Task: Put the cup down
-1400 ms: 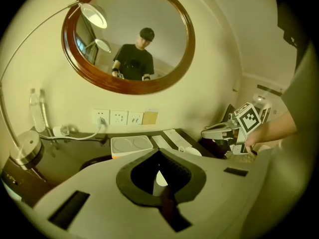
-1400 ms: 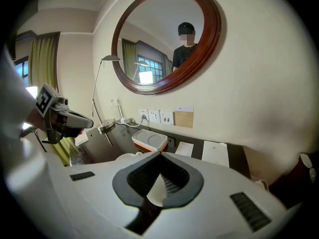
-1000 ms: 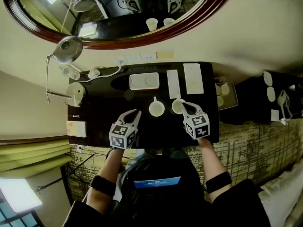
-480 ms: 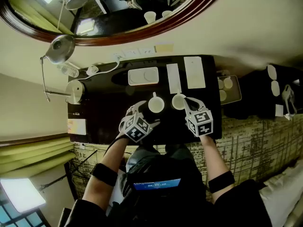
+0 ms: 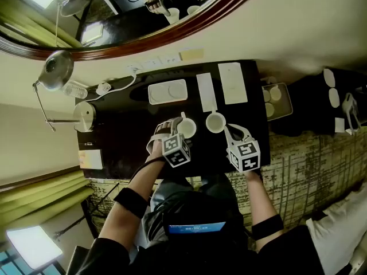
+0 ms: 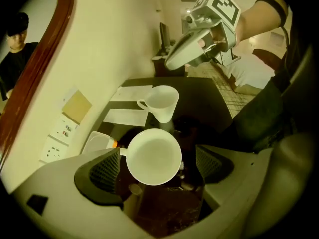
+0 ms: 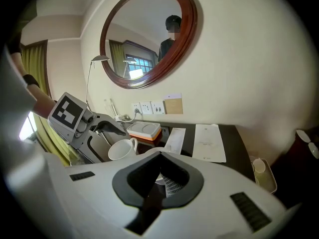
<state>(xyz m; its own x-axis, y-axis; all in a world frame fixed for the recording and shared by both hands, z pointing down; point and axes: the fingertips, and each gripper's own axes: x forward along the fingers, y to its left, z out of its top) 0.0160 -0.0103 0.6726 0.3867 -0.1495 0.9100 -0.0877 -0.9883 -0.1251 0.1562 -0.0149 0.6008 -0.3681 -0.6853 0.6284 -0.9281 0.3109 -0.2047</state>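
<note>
Two white cups stand on the dark table [image 5: 123, 148]. My left gripper [image 5: 175, 132] points steeply down over the left cup [image 5: 187, 128]. Its jaws have just been opening and now stand wide. In the left gripper view that cup [image 6: 153, 157] sits upright between the jaws of the left gripper [image 6: 157, 166], and neither pad presses on it. The second cup [image 6: 162, 102] is just beyond, with the right gripper [image 6: 192, 51] above it. My right gripper [image 5: 229, 128] is shut and empty beside the right cup [image 5: 215, 122]. Its jaws hide most of that cup in the right gripper view.
A white tray [image 5: 168, 91] and two paper cards [image 5: 206, 91] [image 5: 233, 83] lie at the table's back. A lamp [image 5: 50, 67] and a round base [image 5: 85, 114] stand at the left. A small side tray [image 5: 275, 101] sits to the right. A round mirror [image 7: 149, 34] hangs above.
My left gripper has come forward and right to the left cup, rolled over, sunk and opened around it. The right gripper has drawn back a little from the right cup.
</note>
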